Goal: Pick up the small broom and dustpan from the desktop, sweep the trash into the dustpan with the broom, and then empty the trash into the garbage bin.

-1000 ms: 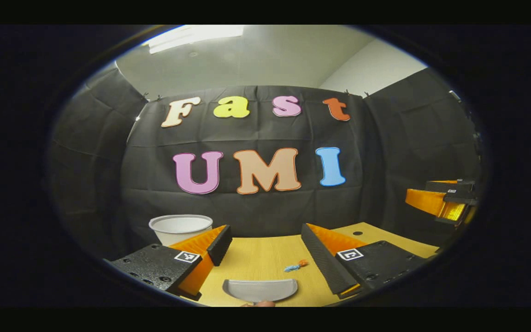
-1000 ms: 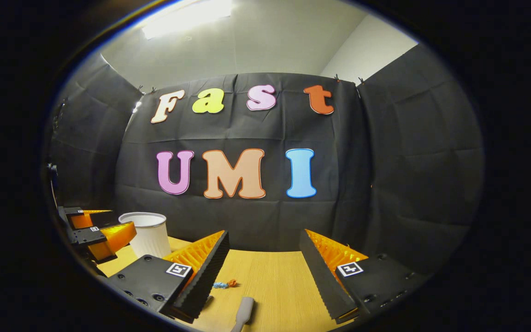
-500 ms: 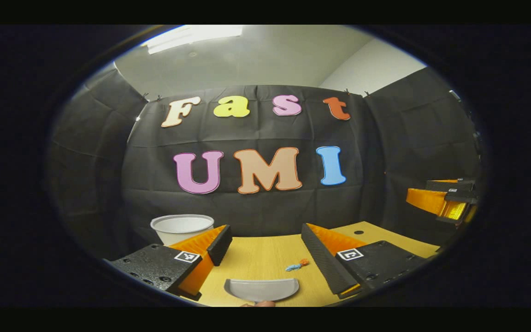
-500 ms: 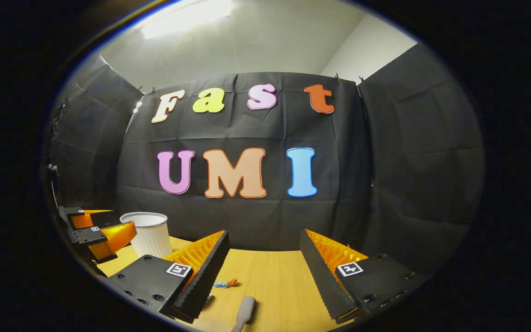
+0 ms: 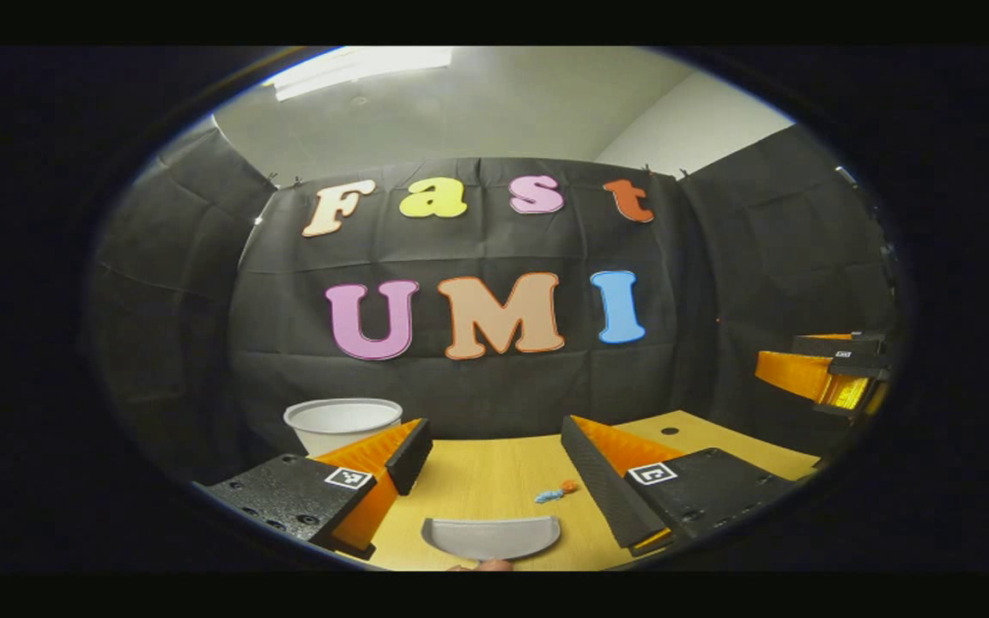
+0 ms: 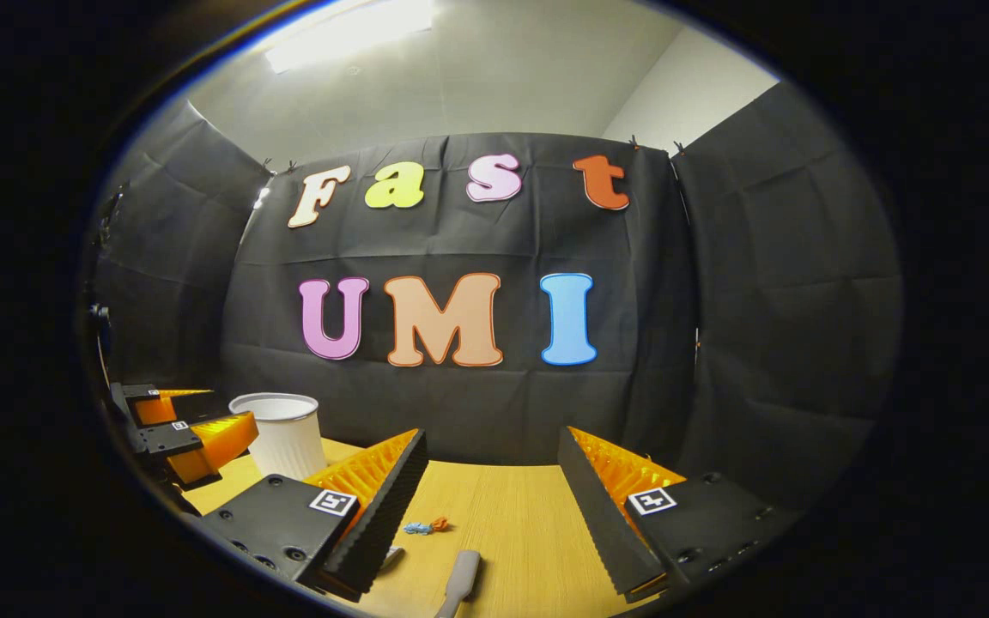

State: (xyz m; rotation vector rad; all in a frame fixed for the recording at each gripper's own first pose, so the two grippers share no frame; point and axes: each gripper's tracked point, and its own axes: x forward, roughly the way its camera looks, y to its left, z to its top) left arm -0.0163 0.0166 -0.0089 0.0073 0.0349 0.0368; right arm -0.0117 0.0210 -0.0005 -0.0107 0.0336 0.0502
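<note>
The white plastic garbage bin (image 5: 341,423) is being seen at the far left of the pale wooden surface (image 5: 494,472), just beyond the left hand-held gripper (image 5: 494,459). That hand-held gripper is being held wide open above the surface, with nothing gripped. The grey plastic dustpan (image 5: 491,537) is lying flat below and between its fingers, not touched by either. The small blue and orange scrap of trash (image 5: 555,493) is lying just beyond the dustpan's right corner, near the right finger.

The right hand-held gripper (image 6: 491,481) is likewise being held wide open and empty. The pale grey broom handle (image 6: 459,579) is lying below the gap, nearer its left finger; the same trash (image 6: 426,525) is lying just beyond it.

Risks being judged: the flat dustpan may be pushed along the surface rather than gripped if the fingers are closed on its thin rim; the trash, being light and close, may be knocked away during either approach.
</note>
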